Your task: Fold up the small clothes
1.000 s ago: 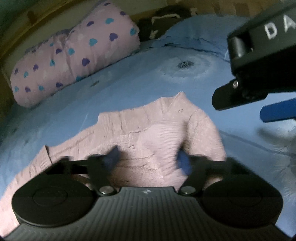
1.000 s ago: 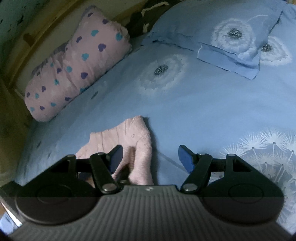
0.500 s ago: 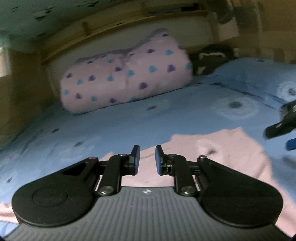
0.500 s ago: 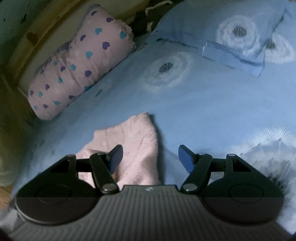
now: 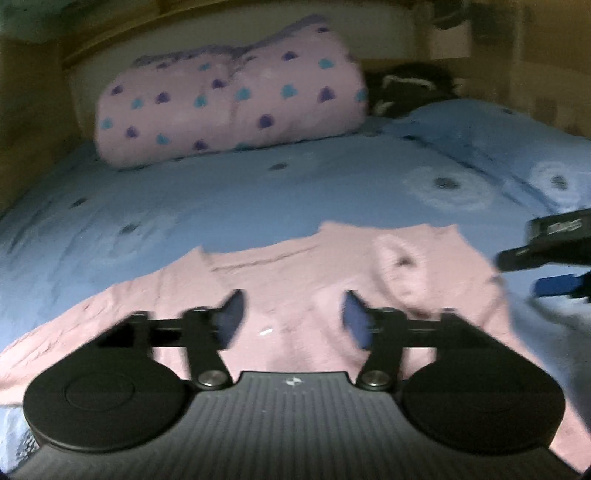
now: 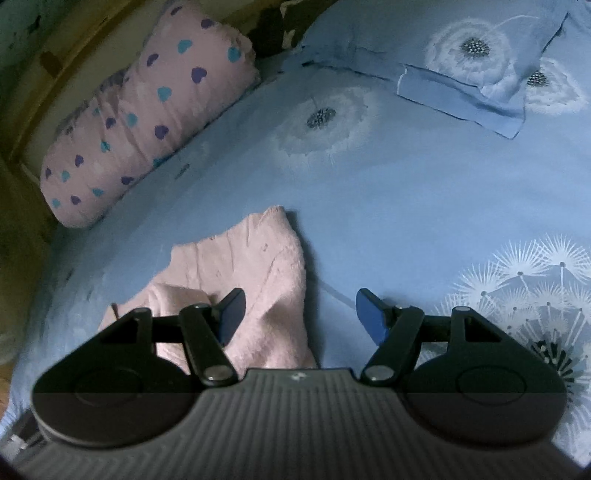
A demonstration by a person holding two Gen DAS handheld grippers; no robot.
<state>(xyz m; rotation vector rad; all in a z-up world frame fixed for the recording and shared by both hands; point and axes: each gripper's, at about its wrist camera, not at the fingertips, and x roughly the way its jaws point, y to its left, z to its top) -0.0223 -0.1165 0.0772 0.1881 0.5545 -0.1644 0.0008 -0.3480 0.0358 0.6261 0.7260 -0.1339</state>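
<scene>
A small pink knitted sweater (image 5: 295, 266) lies on the blue bedsheet (image 5: 258, 192). My left gripper (image 5: 293, 317) is open and empty, low over the sweater's middle. The right gripper shows at the right edge of the left wrist view (image 5: 546, 266), beside the sweater's right edge. In the right wrist view the sweater (image 6: 258, 266) lies partly folded at lower left. My right gripper (image 6: 299, 314) is open and empty, its left finger over the sweater's right side and its right finger over bare sheet.
A pink heart-print bolster (image 5: 229, 107) lies along the wooden headboard (image 5: 229, 33). A blue dandelion-print pillow (image 6: 480, 62) sits at the far right. A dark garment (image 5: 406, 85) lies between bolster and pillow.
My left gripper shut half a second ago and has now opened again, empty, and dipped lower over the sweater. My right gripper stayed open and nearly still.
</scene>
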